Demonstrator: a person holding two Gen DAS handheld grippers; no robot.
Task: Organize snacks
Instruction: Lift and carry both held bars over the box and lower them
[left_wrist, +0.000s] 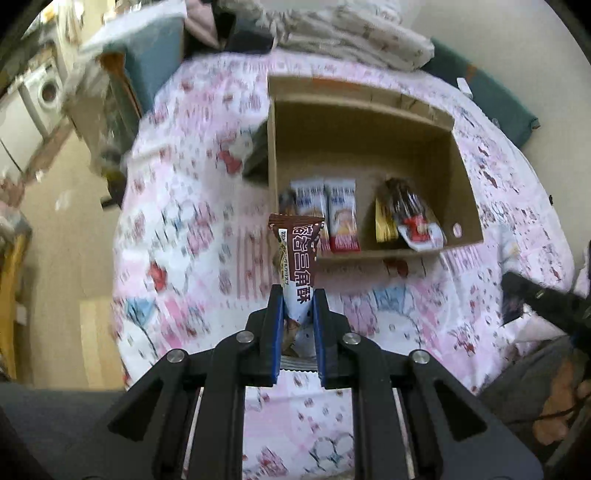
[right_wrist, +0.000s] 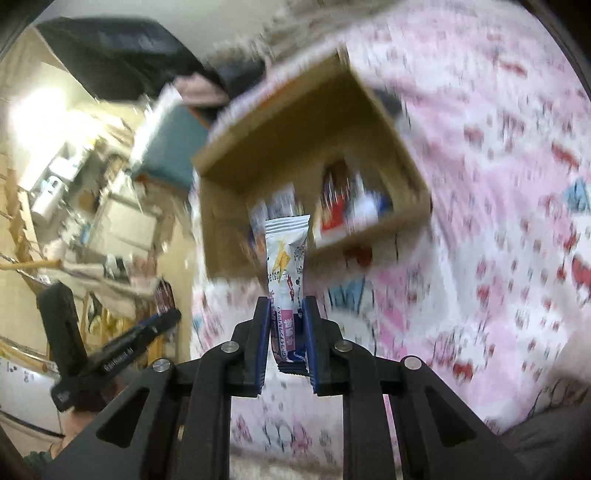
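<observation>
My left gripper (left_wrist: 298, 295) is shut on a brown and white snack packet (left_wrist: 297, 258) with Chinese lettering, held upright above the bed just in front of an open cardboard box (left_wrist: 466, 192). The box holds two white and red packets (left_wrist: 341, 218) on the left and a dark and a yellow packet (left_wrist: 404, 214) on the right. My right gripper (right_wrist: 285, 304) is shut on a white and pink snack packet (right_wrist: 286, 254), held upright before the same box (right_wrist: 391, 122), which looks blurred. The left gripper (right_wrist: 110, 354) shows at the left in the right wrist view.
The box lies on a bed with a pink and white cartoon print sheet (left_wrist: 192, 221). A crumpled blanket (left_wrist: 351, 29) and teal cushions (left_wrist: 491, 99) lie behind the box. The floor (left_wrist: 62, 229) and a washing machine (left_wrist: 48, 88) are off to the left.
</observation>
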